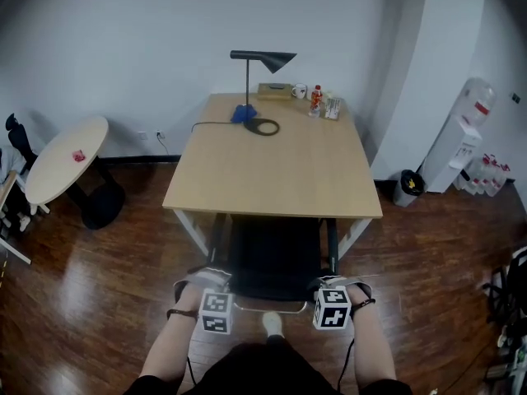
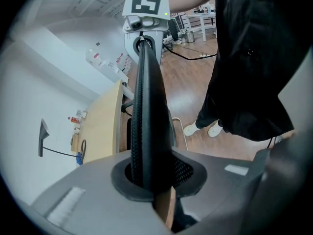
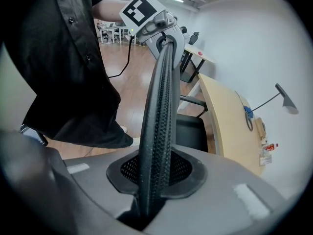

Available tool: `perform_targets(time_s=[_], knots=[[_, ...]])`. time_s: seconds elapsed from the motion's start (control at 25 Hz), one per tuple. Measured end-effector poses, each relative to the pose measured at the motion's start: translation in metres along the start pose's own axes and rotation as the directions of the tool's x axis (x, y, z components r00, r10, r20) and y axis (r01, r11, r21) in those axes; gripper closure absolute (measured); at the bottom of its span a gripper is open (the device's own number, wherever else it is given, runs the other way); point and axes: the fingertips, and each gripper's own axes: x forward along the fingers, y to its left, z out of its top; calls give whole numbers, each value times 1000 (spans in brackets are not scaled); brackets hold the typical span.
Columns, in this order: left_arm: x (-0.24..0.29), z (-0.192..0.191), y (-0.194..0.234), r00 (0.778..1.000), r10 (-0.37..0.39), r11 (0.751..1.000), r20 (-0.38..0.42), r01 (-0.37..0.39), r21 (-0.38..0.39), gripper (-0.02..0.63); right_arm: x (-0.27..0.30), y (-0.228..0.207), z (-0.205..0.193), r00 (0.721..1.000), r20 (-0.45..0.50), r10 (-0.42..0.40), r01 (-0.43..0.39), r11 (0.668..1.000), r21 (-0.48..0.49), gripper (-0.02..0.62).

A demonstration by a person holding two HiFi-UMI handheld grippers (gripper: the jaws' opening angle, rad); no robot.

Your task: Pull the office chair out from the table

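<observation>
Gripping the chair (image 1: 274, 262) by the top rim (image 3: 159, 106) of its back, low in the centre of the head view: left hand-held gripper (image 1: 207, 280) clamped on the rim's left end, right hand-held gripper (image 1: 333, 285) clamped on the right end, mesh edge pinched in both. Likely a firm hold: rim stiff, mesh textured, little chance of slipping. Probably fairly heavy, yet easy to draw over the smooth wood floor (image 1: 107, 286); base hidden. Best held as now, at two spread points, to check any swivel. Seat facing up-frame toward the tabletop (image 1: 276, 167), front tucked beneath its near edge. Rim's long axis lying left to right, parallel to that edge. Beyond, a lamp (image 1: 262, 56) at the far end.
</observation>
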Motion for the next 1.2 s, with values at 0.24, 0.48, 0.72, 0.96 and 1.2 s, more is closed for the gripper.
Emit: perform_targets(time_s=[0.24,0.48,0.72,0.96,1.2], knots=[[-14,6,-28,1000,1,1000,4,-1,12,558,-6,34,6,1000,-3,0,0,1000,13,506],[-26,10,-50,1000,-8,1000,13,8,23,558,-10,59,12,1000,-11,7,-7,1000,29,506],[-36,15,-72,1000,-3,999,21,2,36,558,-16,86,16,1000,-16,13,-12,999,49,505],[-44,19,-87,1000,-17,999,25,16,44,558,-20,106,20,1000,-14,14,-13,998,66,505],[-46,22,-93,1000,-20,999,20,19,45,557,-22,113,20,1000,-15,6,-5,998,65,506]])
